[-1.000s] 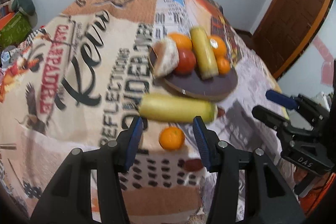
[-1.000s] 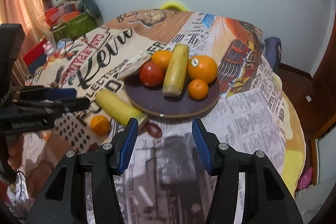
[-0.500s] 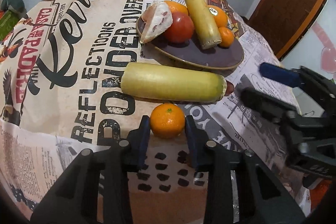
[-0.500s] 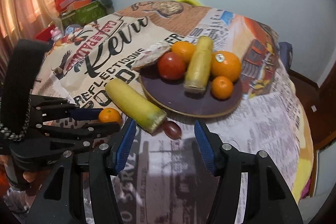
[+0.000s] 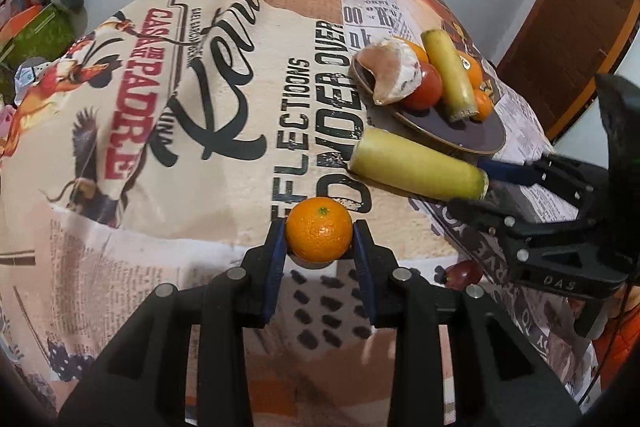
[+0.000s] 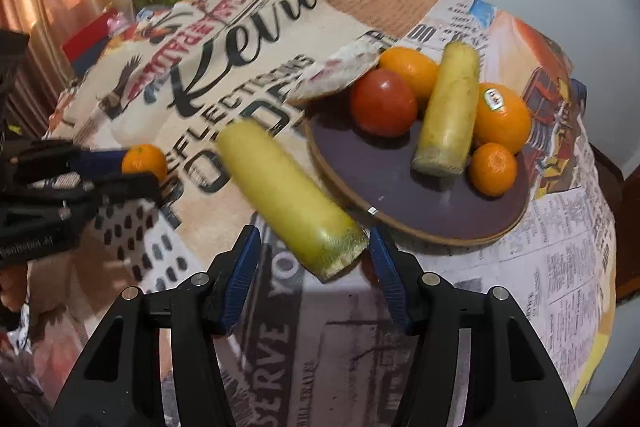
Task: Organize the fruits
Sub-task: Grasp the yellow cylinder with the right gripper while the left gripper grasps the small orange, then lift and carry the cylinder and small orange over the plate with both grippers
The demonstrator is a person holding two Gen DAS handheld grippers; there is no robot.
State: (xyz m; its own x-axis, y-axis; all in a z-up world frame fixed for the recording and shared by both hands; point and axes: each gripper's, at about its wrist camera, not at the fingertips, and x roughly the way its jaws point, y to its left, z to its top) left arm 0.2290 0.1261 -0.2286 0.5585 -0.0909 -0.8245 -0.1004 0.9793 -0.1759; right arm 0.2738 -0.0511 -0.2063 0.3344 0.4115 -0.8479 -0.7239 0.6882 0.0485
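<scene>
Small dark red fruit point(image 5: 460, 273) half hidden behind the left gripper's frame in the left wrist view; kind not clear, perhaps a grape. Not visible in the right wrist view. Near end of the long yellow fruit point(image 6: 290, 201) blurred in the right wrist view, label on the big orange point(image 6: 502, 117) too small to read. Pale wedge point(image 5: 390, 73) at the plate's far rim hard to name: a peeled citrus piece or a cut slice, cannot tell. Right gripper's lower finger seen only as a dark shape in the left wrist view.

Left gripper point(image 5: 319, 239): nearly closed, blue pads pressed on both sides of a small mandarin point(image 5: 319, 229), which sits between the fingertips just above the printed tablecloth point(image 5: 180, 147). Same mandarin seen from the side in the right wrist view point(image 6: 144, 163), clamped.

Right gripper point(image 6: 314, 259): jaws part open, having just closed a little, standing either side of the cut end of the long yellow fruit without clearly touching it. Fruit lying on the cloth, angled, its near end between the fingertips and its flank just beside the dark round plate point(image 6: 400, 187).

On the plate: a tomato point(image 6: 382, 103), a second yellow fruit point(image 6: 448, 115) leaning across the oranges, a small mandarin at the near right point(image 6: 492, 169).
</scene>
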